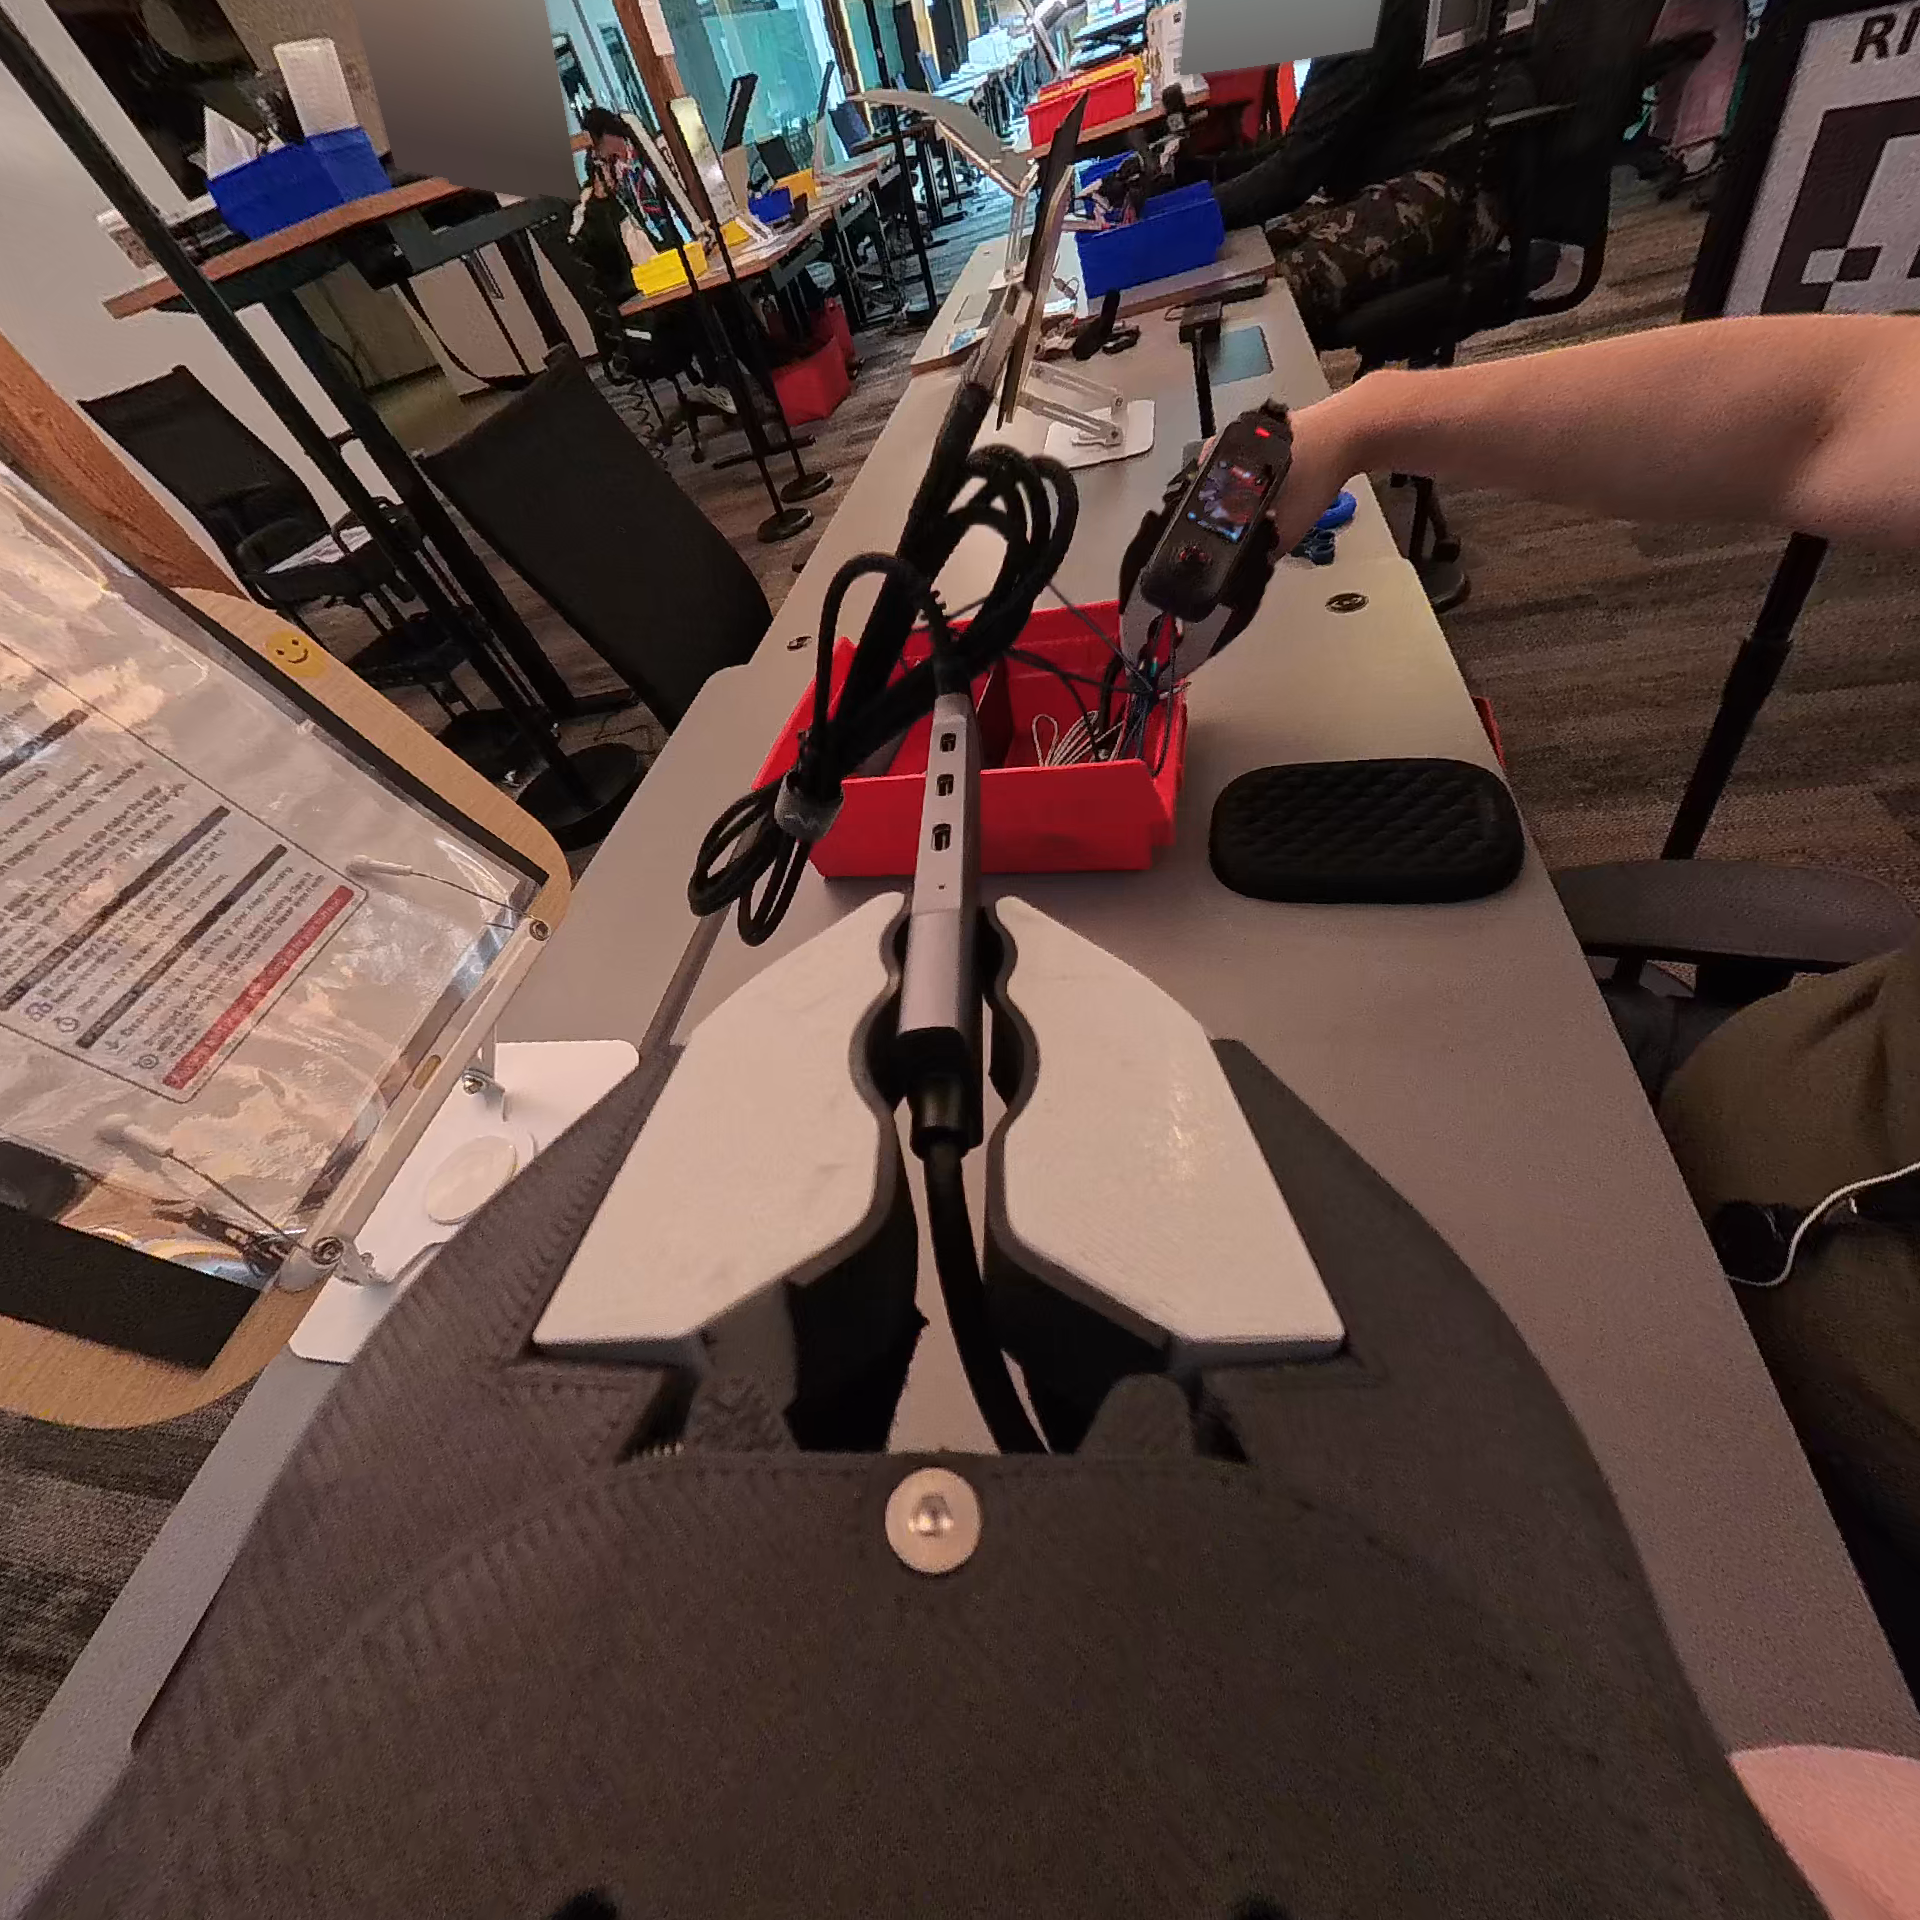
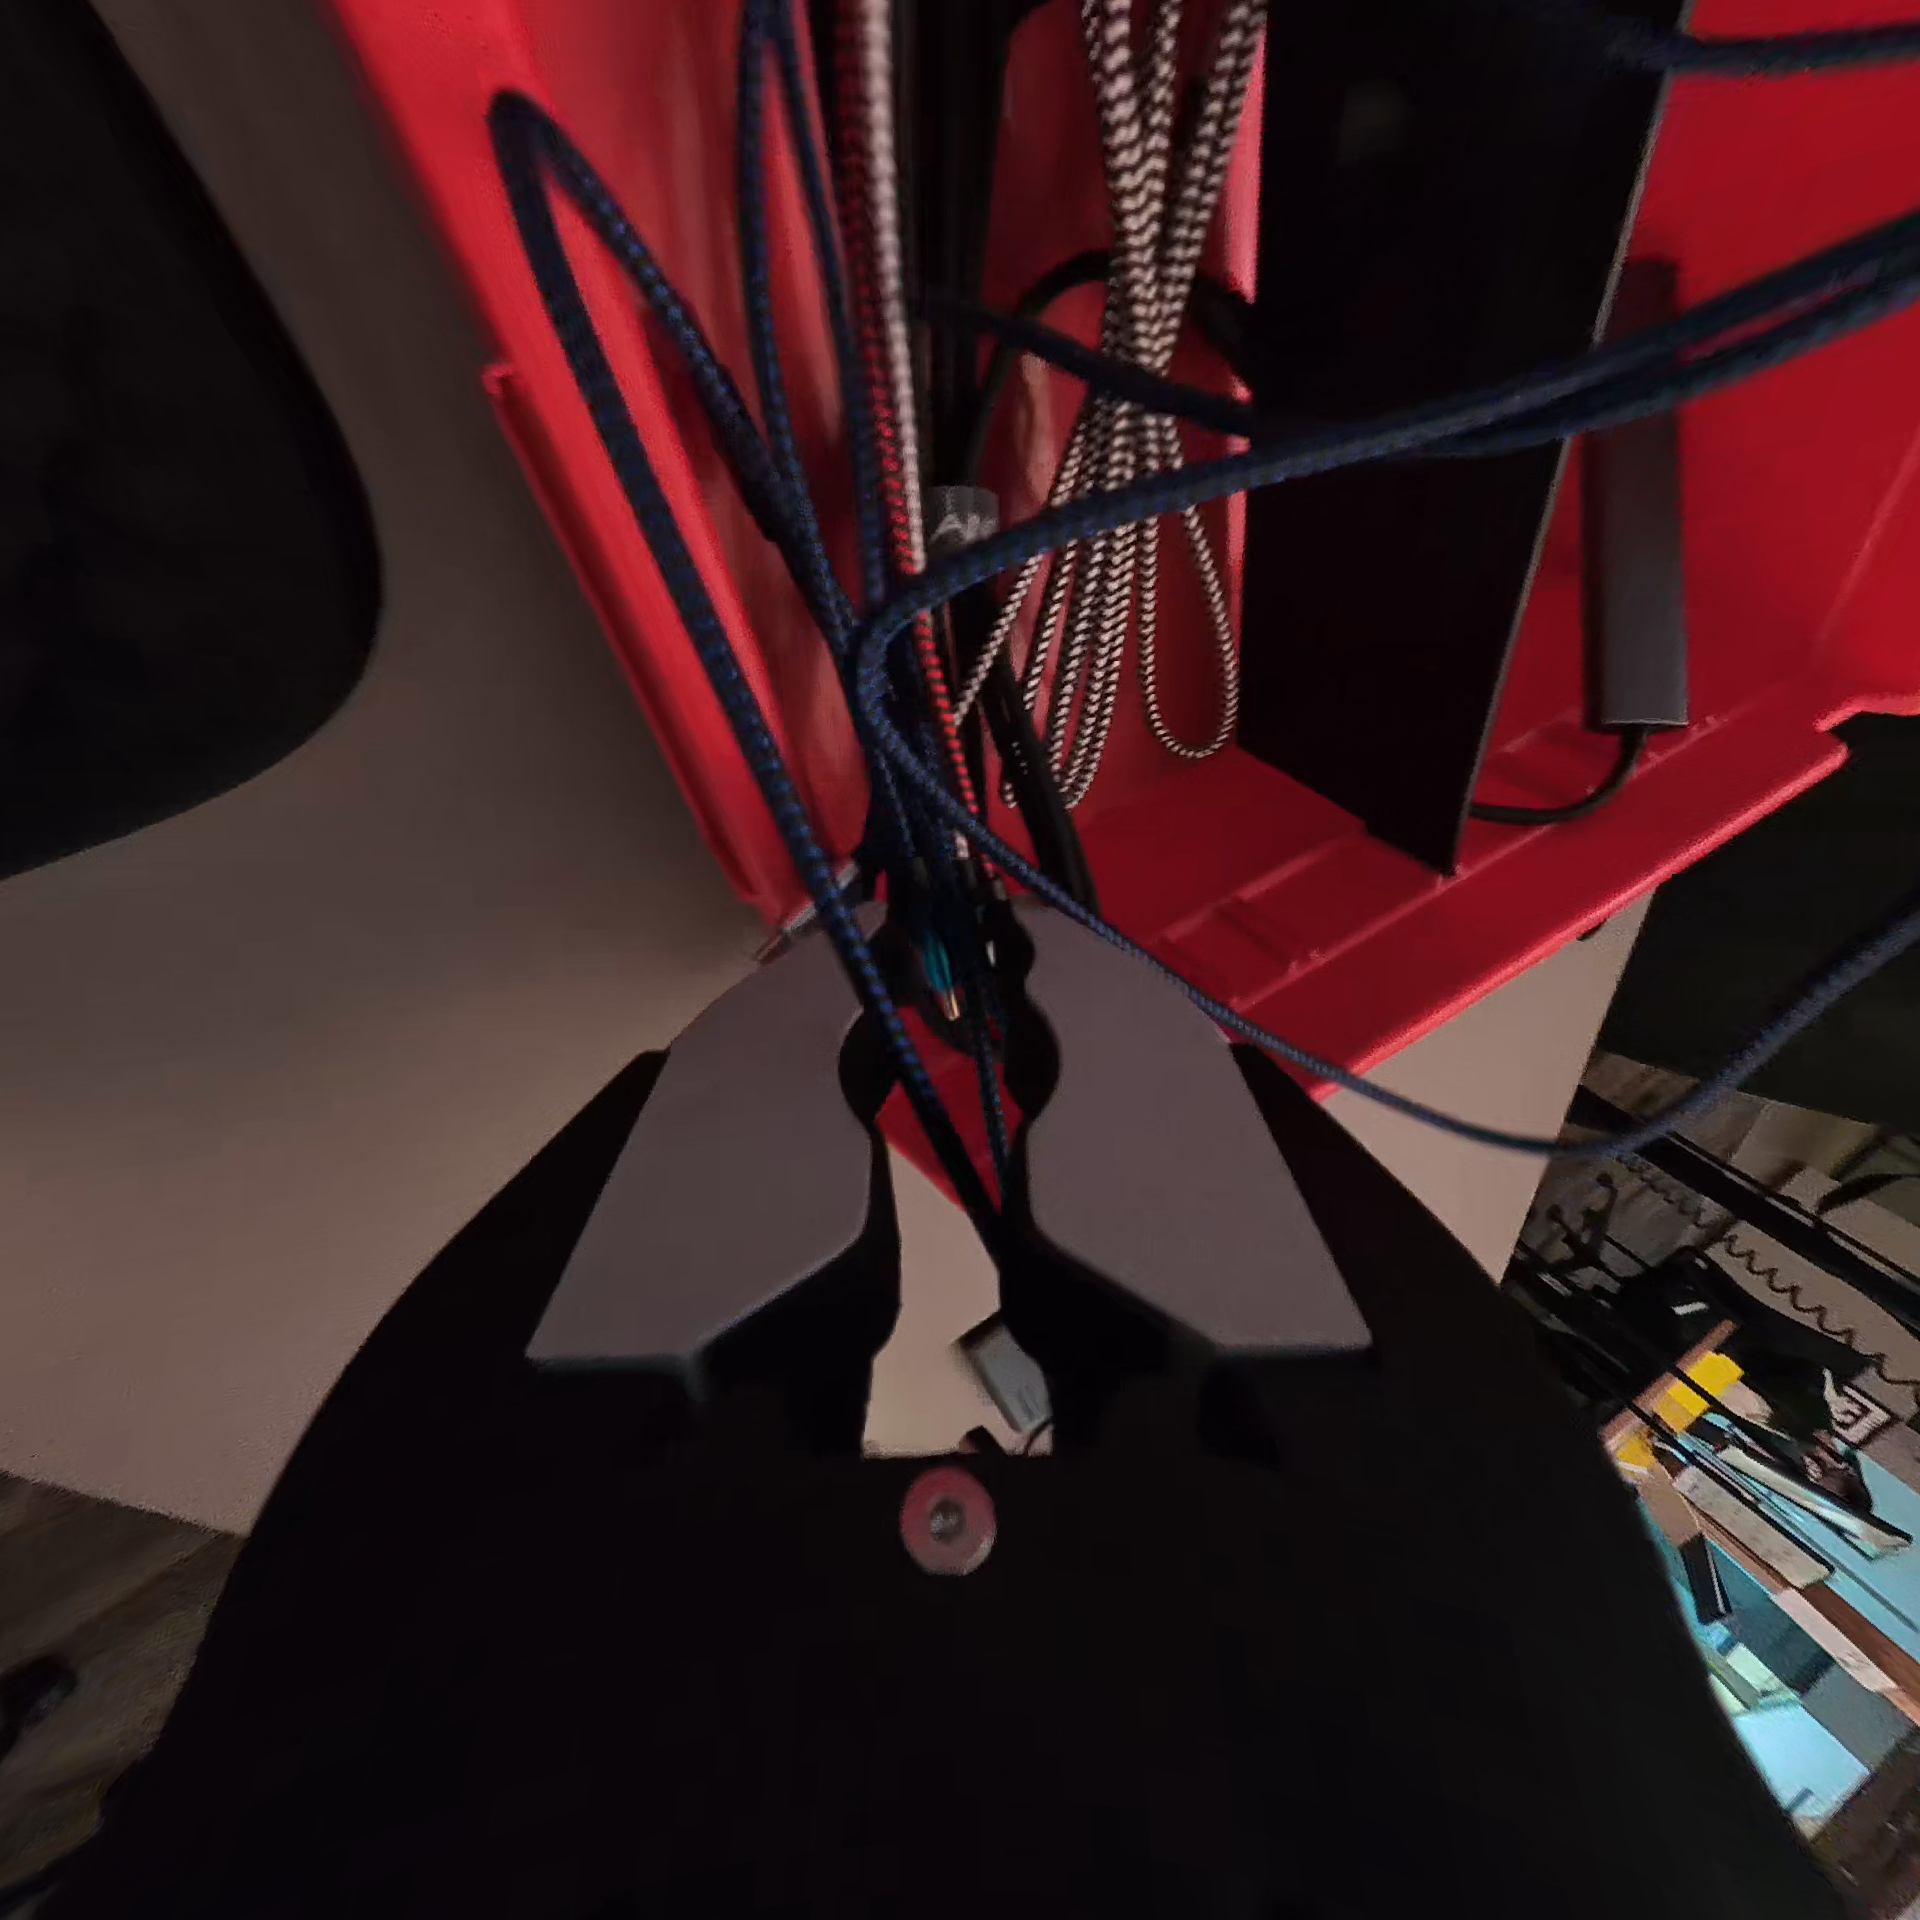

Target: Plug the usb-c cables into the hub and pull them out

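**Hub held ready, right gripper gathering cables from the bin**

Nearest the left camera, the left gripper [image 1: 945, 935] is clenched on the grey hub [image 1: 948, 831]. The hub lies lengthwise between the two white fingers [image 1: 769, 1122], its own black lead trailing back through the gap and its row of small ports facing up beyond the fingertips. A bundle of black cable [image 1: 883, 707] hangs just past the hub's far end, over the edge of the red bin [image 1: 997, 821] on the grey table [image 1: 1351, 1039].

Farther off, the right gripper [image 1: 1169, 649] reaches down into the bin's right side. In its own view, the right gripper [image 2: 948, 956] has its jaws drawn close around several braided cables [image 2: 914, 831], dark blue ones among them; whether it grips one firmly or merely bunches them I cannot tell. A grey connector [image 2: 1003, 1377] shows low between the fingers, near the palm. More cables, white-black and red, lie deeper in the bin.

The step in hand looks to be picking one cable. Doing it well likely means isolating a single strand near its plug, lifting clear of the tangle, and keeping the hub level so its ports stay reachable.
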